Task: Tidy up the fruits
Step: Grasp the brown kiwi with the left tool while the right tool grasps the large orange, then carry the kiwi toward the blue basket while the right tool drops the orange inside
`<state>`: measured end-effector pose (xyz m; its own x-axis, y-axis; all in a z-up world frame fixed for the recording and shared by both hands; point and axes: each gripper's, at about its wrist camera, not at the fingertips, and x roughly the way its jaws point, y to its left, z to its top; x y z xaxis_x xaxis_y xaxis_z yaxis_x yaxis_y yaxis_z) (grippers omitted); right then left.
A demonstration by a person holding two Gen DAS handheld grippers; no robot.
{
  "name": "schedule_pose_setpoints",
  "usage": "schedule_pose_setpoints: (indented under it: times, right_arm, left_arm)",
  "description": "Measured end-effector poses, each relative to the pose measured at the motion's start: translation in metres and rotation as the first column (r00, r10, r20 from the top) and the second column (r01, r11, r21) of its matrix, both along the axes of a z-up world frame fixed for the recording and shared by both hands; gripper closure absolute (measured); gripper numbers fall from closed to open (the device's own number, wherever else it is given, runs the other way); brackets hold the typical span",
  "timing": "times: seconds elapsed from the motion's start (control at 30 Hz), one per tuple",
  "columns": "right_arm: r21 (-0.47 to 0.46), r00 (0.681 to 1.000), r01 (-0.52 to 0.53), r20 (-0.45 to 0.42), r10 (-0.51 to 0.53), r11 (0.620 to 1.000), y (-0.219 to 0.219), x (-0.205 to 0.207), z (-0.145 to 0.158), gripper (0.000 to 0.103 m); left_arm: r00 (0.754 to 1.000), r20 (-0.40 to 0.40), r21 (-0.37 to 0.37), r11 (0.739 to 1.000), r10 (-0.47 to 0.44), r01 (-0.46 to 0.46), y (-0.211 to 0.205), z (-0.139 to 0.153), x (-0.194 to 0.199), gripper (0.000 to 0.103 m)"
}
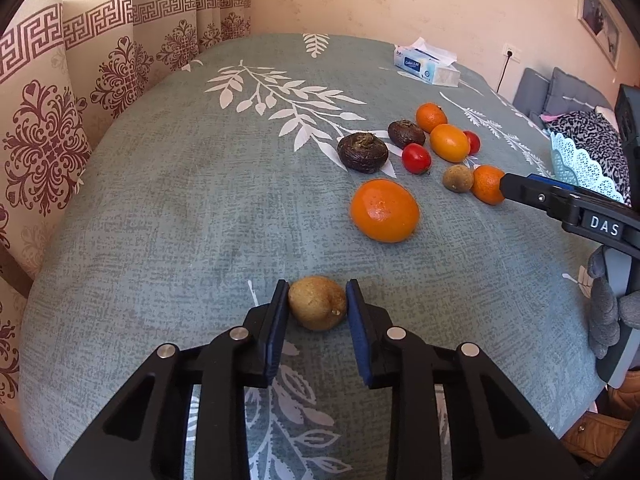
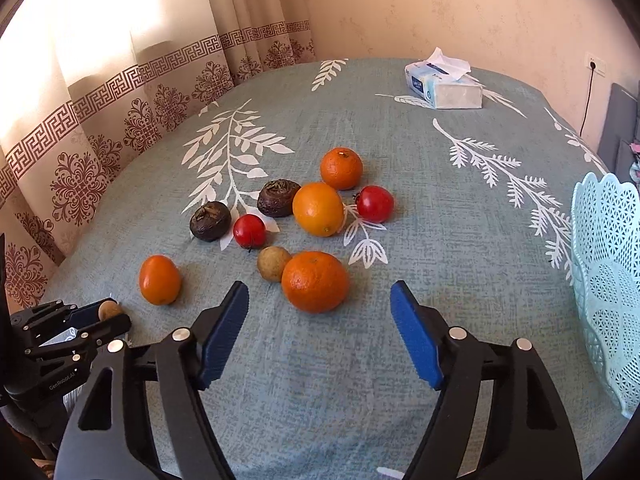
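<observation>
The pale turquoise perforated plastic basket [image 2: 608,280] is sitting at the right edge of the grey-green leaf-print cloth-covered bench [image 2: 440,240], w/ nothing showing inside the part in view. All fruit is lying loose on the cloth, left of the basket.

The left gripper [image 1: 318,304] is closing its jaws round a small tan-brown round fruit [image 1: 318,303], both blue pads touching or v. nearly touching its sides, fruit resting on the cloth. The right gripper [image 2: 320,332] is hanging w/ jaws wide apart, gripping nothing, just short of a large orange mandarin [image 2: 315,281].

Touching that mandarin on the side away from the basket: a second small tan fruit [image 2: 273,263]. Further from the basket: two red cherry tomatoes [image 2: 249,231], two dark brown wrinkled water chestnuts [image 2: 210,220], more oranges [image 2: 318,209].

Bare cloth is lying between mandarin and basket. A white-blue tissue pack [image 2: 444,88] is sitting near the far edge, well apart from the fruit.
</observation>
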<state>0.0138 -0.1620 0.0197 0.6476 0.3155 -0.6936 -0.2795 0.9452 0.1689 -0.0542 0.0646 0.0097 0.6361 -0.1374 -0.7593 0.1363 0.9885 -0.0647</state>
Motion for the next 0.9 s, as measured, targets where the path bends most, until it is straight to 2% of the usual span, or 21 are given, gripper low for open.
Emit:
schedule_pose_setpoints:
  times: [0.13, 0.37, 0.63, 0.9]
  right_arm:
    - [0.005, 1.0, -0.01, -0.027, 0.01, 1.0, 0.003, 0.014, -0.005, 0.037]
    - [0.008, 0.995, -0.038, -0.087, 0.039, 0.999, 0.008, 0.028, -0.016, 0.062]
    - [0.016, 0.998, -0.039, -0.057, 0.04, 0.999, 0.004, 0.018, -0.007, 0.062]
    - [0.033, 1.0, 0.009, -0.005, -0.009, 0.999, -0.026, -0.005, 0.014, 0.062]
  left_arm:
    - [1.0, 0.0, -0.007, 1.0, -0.006, 0.006, 0.0, 0.001, -0.001, 0.074]
    - [1.0, 0.011, -0.021, 1.0, -0.018, 0.018, -0.002, 0.007, -0.003, 0.074]
    - [1.0, 0.025, -0.023, 1.0, -0.017, 0.018, -0.004, 0.014, -0.005, 0.074]
    - [0.999, 0.044, -0.02, 1.0, -0.022, 0.023, -0.011, 0.024, -0.006, 0.074]
